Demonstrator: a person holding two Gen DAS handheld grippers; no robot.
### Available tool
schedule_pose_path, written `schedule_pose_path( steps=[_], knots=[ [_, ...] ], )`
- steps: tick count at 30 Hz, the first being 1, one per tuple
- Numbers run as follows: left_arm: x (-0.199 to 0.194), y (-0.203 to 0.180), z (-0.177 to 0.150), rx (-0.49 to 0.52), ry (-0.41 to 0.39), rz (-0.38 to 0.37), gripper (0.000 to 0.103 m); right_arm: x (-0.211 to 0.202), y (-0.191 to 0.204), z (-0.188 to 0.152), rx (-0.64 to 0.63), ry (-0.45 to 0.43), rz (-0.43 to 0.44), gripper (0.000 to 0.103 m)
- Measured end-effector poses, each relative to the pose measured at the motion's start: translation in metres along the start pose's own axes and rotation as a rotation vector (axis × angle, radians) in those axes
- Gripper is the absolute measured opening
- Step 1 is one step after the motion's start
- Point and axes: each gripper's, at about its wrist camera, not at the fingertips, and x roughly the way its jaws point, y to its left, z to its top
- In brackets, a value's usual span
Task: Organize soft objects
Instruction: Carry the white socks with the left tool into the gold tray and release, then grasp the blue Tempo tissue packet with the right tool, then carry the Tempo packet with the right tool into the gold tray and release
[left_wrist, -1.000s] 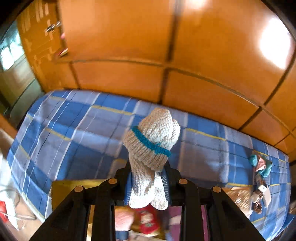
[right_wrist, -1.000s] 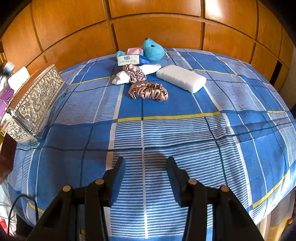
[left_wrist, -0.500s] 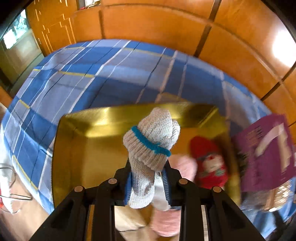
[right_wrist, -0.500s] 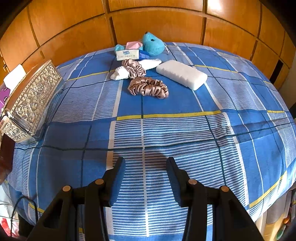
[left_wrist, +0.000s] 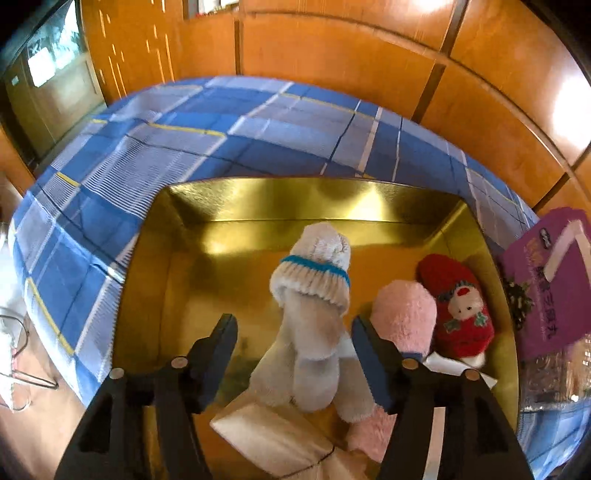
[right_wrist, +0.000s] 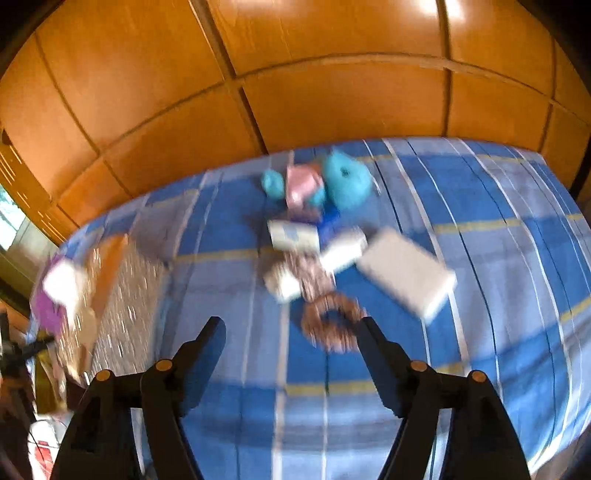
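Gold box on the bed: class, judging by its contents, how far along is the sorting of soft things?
Done: a red sock and a pink sock lie in the gold box. In hand: the left tool is opening around the grey knitted socks over the box. Left: scrunchies, a blue plush and more on the bed.

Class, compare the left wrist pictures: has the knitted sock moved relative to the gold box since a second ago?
Yes. The knitted sock was over the bedspread before the gold box; now it is inside the box, between the left gripper's opening jaws.
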Motion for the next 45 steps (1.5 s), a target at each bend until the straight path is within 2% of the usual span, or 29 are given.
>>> schedule_pose_path(
  steps=[3,7,8,10,12,17,19,21,22,27,36,39,45],
  knots=[
    [-0.014,-0.001,-0.01,0.023,-0.044,0.027,0.067,0.022,0.001,0.041,0.004,0.037,-0.018,0.075],
    [-0.037,-0.001,-0.021,0.032,-0.123,0.04,0.083,0.064,-0.002,0.078,0.046,0.144,-0.039,0.075],
    [-0.042,-0.002,-0.025,0.04,-0.143,0.047,0.084,0.075,-0.002,0.085,0.051,0.176,-0.046,0.077],
    [-0.049,-0.004,-0.032,0.061,-0.163,0.056,0.084,0.101,-0.005,0.094,0.059,0.245,-0.092,0.083],
    [-0.053,-0.005,-0.036,0.062,-0.173,0.056,0.084,0.118,-0.007,0.1,0.072,0.282,-0.131,0.083],
    [-0.057,-0.007,-0.047,0.034,-0.158,0.013,0.084,0.14,-0.014,0.104,0.116,0.327,-0.147,0.083],
    [-0.057,-0.009,-0.05,0.023,-0.157,0.003,0.084,0.145,-0.014,0.103,0.122,0.346,-0.145,0.079],
    [-0.057,-0.012,-0.053,0.023,-0.152,-0.003,0.084,0.148,-0.016,0.102,0.118,0.358,-0.139,0.061],
    [-0.057,-0.013,-0.054,0.021,-0.15,-0.012,0.084,0.15,-0.018,0.101,0.117,0.372,-0.137,0.06],
    [-0.063,-0.021,-0.06,0.042,-0.164,-0.019,0.084,0.141,-0.01,0.102,0.076,0.346,-0.136,0.057],
    [-0.079,-0.031,-0.073,0.07,-0.187,-0.051,0.084,0.105,0.035,0.107,-0.077,0.27,-0.106,0.057],
    [-0.083,-0.031,-0.079,0.077,-0.191,-0.061,0.084,0.098,0.057,0.117,-0.108,0.245,-0.086,0.057],
    [-0.089,-0.028,-0.088,0.079,-0.195,-0.077,0.084,0.091,0.132,0.14,-0.221,0.172,-0.031,0.057]
  ],
)
